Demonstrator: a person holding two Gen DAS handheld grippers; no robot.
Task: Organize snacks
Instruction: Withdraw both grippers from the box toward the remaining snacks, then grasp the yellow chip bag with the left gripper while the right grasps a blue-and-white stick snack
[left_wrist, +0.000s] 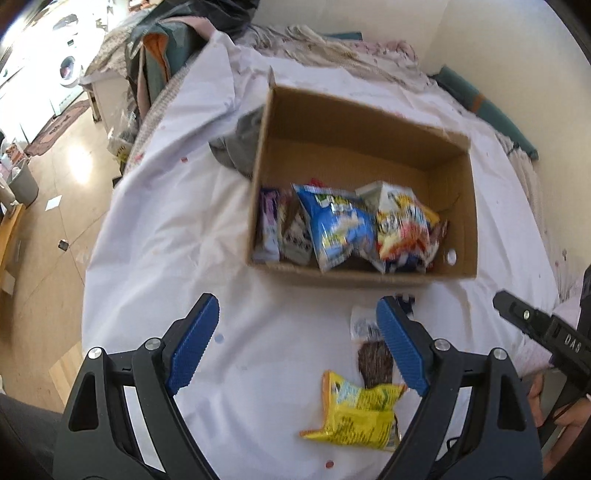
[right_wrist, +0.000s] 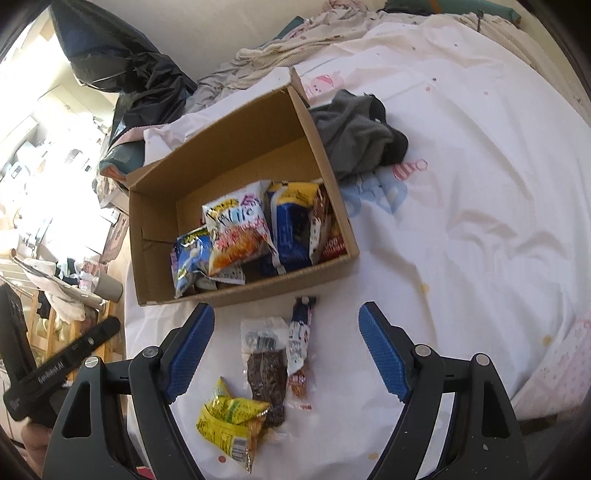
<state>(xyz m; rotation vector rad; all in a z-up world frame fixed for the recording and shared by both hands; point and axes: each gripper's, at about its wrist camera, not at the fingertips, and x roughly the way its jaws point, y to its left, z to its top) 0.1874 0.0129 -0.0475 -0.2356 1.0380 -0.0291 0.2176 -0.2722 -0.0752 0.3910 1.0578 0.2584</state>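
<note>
An open cardboard box (left_wrist: 458, 236) (right_wrist: 155, 206) sits on a white bedsheet and holds several snack bags, among them a blue bag (left_wrist: 340, 225) and an orange-white bag (right_wrist: 236, 236). In front of the box lie a yellow snack bag (left_wrist: 354, 413) (right_wrist: 229, 424), a dark brown clear packet (left_wrist: 375, 363) (right_wrist: 266, 373) and a narrow white-orange packet (right_wrist: 301, 354). My left gripper (left_wrist: 295, 343) is open and empty, hovering over the sheet just left of the loose packets. My right gripper (right_wrist: 286, 350) is open and empty, with the loose packets between its fingers below.
A grey garment (right_wrist: 354, 129) lies beside the box. Rumpled bedding (left_wrist: 332, 44) and a black bag (right_wrist: 140, 81) are behind it. The bed edge drops to a wooden floor (left_wrist: 55, 206) on the left, with a washing machine (left_wrist: 70, 70) far off.
</note>
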